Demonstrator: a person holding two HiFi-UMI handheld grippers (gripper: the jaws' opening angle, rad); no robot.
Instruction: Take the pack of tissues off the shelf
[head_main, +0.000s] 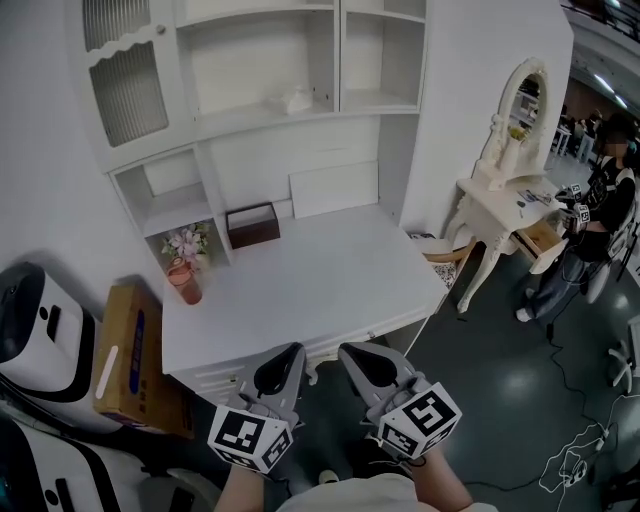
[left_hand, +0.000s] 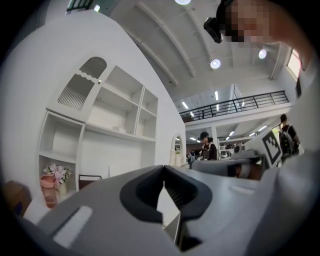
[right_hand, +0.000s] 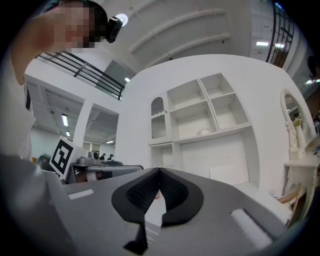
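The white pack of tissues (head_main: 296, 99) lies on the middle shelf (head_main: 250, 116) of the white cabinet, far above the desk (head_main: 300, 290). It shows as a small pale lump (right_hand: 204, 132) in the right gripper view. Both grippers hang low in front of the desk's front edge, side by side and well short of the shelf. My left gripper (head_main: 296, 351) is shut with nothing in it, its tips (left_hand: 163, 168) meeting. My right gripper (head_main: 345, 352) is likewise shut and empty, its tips (right_hand: 159, 170) touching.
A dark brown box (head_main: 252, 224) and a white board (head_main: 334, 188) stand at the desk's back. A pink vase of flowers (head_main: 185, 265) is at the left corner. A cardboard box (head_main: 132, 350) lies left; a vanity table (head_main: 510, 205) and a person (head_main: 590, 230) are right.
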